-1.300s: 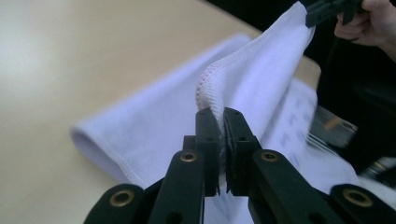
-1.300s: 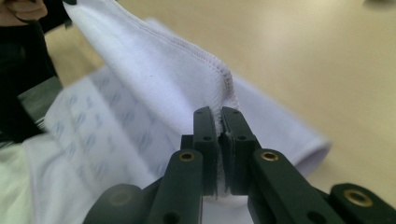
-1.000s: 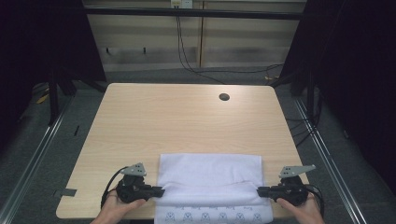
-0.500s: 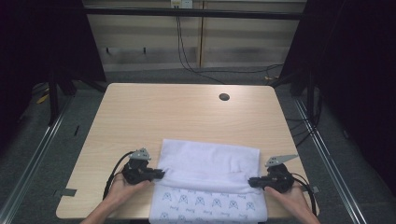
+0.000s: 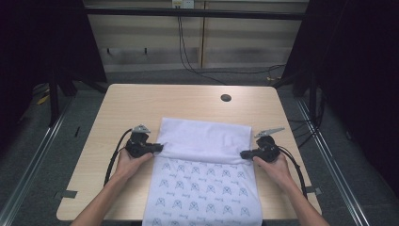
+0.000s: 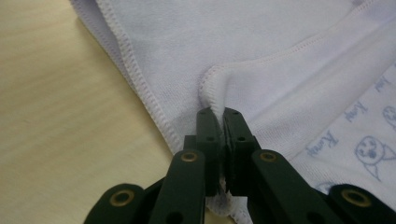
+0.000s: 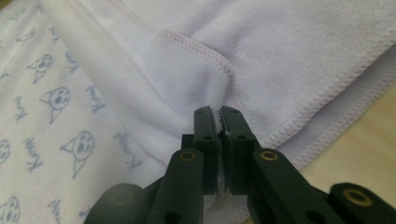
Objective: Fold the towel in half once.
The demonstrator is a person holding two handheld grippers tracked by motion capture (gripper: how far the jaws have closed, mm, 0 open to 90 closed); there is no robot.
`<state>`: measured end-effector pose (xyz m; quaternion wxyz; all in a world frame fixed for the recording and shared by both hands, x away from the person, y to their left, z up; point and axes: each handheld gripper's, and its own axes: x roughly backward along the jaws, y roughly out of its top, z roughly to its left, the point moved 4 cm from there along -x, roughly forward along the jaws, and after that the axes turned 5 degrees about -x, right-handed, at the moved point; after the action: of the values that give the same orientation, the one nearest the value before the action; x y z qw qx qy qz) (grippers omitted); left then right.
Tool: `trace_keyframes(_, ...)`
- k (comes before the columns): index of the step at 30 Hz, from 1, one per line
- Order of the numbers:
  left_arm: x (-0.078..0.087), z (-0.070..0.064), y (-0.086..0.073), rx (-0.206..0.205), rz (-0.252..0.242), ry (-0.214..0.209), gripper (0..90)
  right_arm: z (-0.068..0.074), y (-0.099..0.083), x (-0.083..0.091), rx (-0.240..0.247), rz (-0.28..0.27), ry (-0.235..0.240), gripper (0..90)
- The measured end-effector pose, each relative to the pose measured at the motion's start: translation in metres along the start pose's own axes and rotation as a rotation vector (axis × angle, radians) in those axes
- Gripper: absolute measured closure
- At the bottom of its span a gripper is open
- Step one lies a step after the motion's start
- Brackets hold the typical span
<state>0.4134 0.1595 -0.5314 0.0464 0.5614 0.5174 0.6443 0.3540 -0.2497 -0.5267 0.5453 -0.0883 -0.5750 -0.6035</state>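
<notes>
Light wooden table (image 5: pixel 141 108), rounded corners, set on a grey floor between dark curtains; small round dark hole (image 5: pixel 226 98) near its far edge, well apart from everything else. Spread over the near middle of the tabletop: a white towel (image 5: pixel 202 188) printed with small blue cat faces and lettering, near end reaching the near table edge. Upper layer folded back across the far part, plain white underside up (image 5: pixel 204 139), stitched hems visible along its edges in both gripper views.

At the fold's left end, left gripper (image 5: pixel 159 148), held in the person's left hand (image 5: pixel 129 162), black cable looping away over the wood. Jaws clamped tight on a hemmed corner of the towel (image 6: pixel 289 88), cloth puckered up between the tips (image 6: pixel 218 114).

At the fold's right end, right gripper (image 5: pixel 243 154), held in the right hand (image 5: pixel 275 169), likewise pinching the other hemmed corner (image 7: pixel 154 79), fabric bunched right at the closed tips (image 7: pixel 217 112).

Both held corners level with each other across the towel's width.
</notes>
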Motion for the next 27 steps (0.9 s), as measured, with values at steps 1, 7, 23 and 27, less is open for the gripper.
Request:
trace_keyframes(1, -0.002, 0.004, 0.003, -0.005, 0.005, 0.020, 86.6, -0.003, 0.005, -0.003, 0.013, 0.000, -0.028, 86.0)
trace_keyframes(7, -0.012, 0.019, 0.016, 0.006, 0.002, 0.061, 86.7, -0.019, 0.030, -0.017, -0.004, -0.013, -0.062, 86.0)
trace_keyframes(23, -0.037, 0.054, 0.041, 0.129, -0.074, 0.175, 86.7, -0.056, 0.085, -0.053, -0.141, -0.124, -0.174, 85.9)
trace_keyframes(27, -0.034, 0.052, 0.040, 0.140, -0.073, 0.156, 86.8, -0.052, 0.087, -0.051, -0.117, -0.106, -0.196, 85.8)
